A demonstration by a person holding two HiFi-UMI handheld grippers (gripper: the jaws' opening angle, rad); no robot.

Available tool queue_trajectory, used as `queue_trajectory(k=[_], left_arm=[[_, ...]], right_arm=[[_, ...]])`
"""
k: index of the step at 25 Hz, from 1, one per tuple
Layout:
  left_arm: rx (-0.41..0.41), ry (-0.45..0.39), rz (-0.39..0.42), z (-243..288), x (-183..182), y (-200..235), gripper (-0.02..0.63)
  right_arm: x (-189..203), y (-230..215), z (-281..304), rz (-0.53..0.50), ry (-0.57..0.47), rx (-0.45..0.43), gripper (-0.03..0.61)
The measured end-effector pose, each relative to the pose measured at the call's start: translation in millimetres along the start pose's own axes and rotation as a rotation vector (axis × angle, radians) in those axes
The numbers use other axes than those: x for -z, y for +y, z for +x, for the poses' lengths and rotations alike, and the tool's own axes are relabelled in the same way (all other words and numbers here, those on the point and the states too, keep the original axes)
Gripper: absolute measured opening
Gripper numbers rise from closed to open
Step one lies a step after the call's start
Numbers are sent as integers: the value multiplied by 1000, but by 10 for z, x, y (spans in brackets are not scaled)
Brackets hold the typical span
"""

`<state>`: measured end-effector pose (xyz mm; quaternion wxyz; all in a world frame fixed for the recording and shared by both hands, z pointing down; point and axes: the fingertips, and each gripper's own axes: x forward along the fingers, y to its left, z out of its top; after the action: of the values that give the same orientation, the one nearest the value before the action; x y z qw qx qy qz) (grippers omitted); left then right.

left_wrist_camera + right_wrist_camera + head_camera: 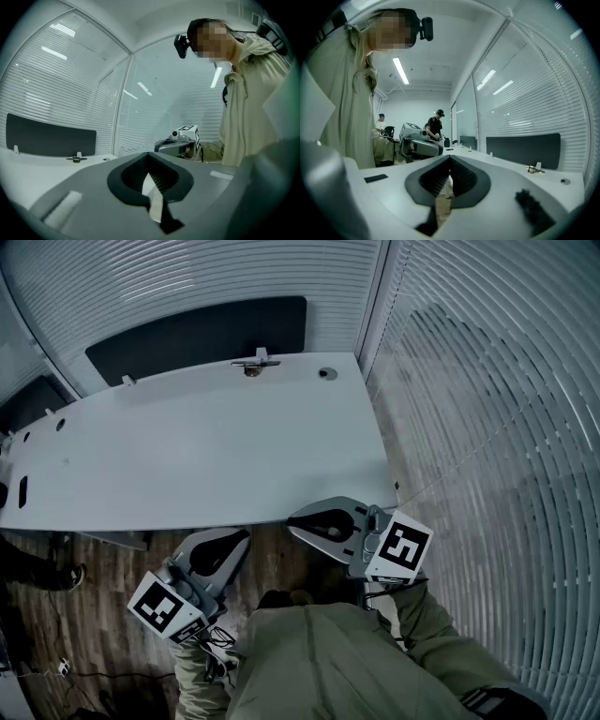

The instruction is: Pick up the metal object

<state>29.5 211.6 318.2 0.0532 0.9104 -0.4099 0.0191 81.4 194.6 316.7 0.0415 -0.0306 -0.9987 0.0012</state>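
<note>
The metal object point(255, 362), a small silvery clamp-like piece, stands at the far edge of the white table point(187, 446), in front of a dark panel. It also shows small in the left gripper view as the metal object point(76, 159) and in the right gripper view as the metal object point(534, 169). My left gripper point(242, 538) and right gripper point(295, 521) hang side by side at the table's near edge, over the wooden floor, far from the object. Both are shut, tips together, with nothing between them.
A round cable hole point(326, 374) lies right of the object. Glass walls with blinds point(487, 427) run behind the table and along its right side. A dark screen panel point(197, 334) backs the table. Two people point(435, 126) work at a far desk. Someone's shoe point(67, 577) is at the left.
</note>
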Motion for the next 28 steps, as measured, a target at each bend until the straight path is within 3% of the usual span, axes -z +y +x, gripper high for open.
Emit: queue_trajectory(k=[13, 28], left_arm=[[-5, 24, -16, 213, 117, 259, 5], [89, 65, -25, 692, 169, 1505, 5]], right_arm=[[147, -374, -11, 34, -2, 20, 3], [216, -1536, 656, 56, 27, 92, 3]])
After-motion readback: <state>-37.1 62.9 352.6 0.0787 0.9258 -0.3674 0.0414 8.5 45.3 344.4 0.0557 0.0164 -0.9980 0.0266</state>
